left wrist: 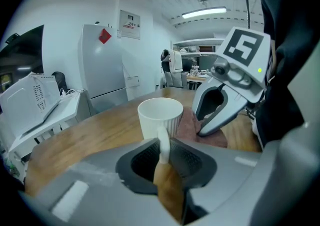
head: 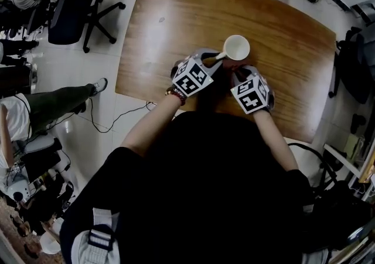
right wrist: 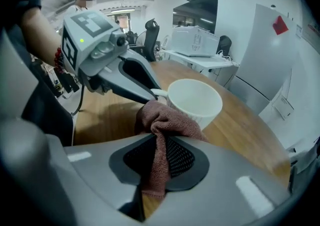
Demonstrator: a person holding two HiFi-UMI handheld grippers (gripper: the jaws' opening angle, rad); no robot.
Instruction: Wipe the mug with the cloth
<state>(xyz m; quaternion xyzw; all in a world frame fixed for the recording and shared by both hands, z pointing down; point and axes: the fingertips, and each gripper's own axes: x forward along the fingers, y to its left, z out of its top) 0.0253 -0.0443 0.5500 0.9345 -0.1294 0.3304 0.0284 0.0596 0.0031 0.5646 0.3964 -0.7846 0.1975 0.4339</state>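
Left gripper (left wrist: 164, 156): jaws pressed together on the mug's handle (left wrist: 163, 142). The thin white loop stands upright between the ribbed pads.
Mug (left wrist: 160, 114): white, upright, mouth up. It sits directly ahead of the left jaws, just past their tips, with its base on the table. The lower wall is ribbed, and the inside looks empty (seen from the right gripper view).
Right gripper (right wrist: 161, 162): jaws pinching the cloth. One fold runs down between the pads, and its lower edge hangs below them.
Cloth (right wrist: 165, 120): reddish-brown terry, bunched just ahead of the right jaws. Its front bulge lies against the mug's near wall, below the rim. It seems to touch, but the bunch itself hides the exact spot.
Gripper to gripper: from the right gripper, the left one comes in from ahead and to the left, with its tip at the handle, just above the cloth. From the left gripper, the right one is to the right of the mug and slightly beyond it.
Table (head: 176, 17): brown wood with rounded corners. In the head view both grippers are close together near its near edge.
Surroundings: an office chair (head: 70, 11) stands on the pale floor, far out to the left of the left gripper. A seated person's leg (head: 55, 108) is on the same side, well apart from the table.
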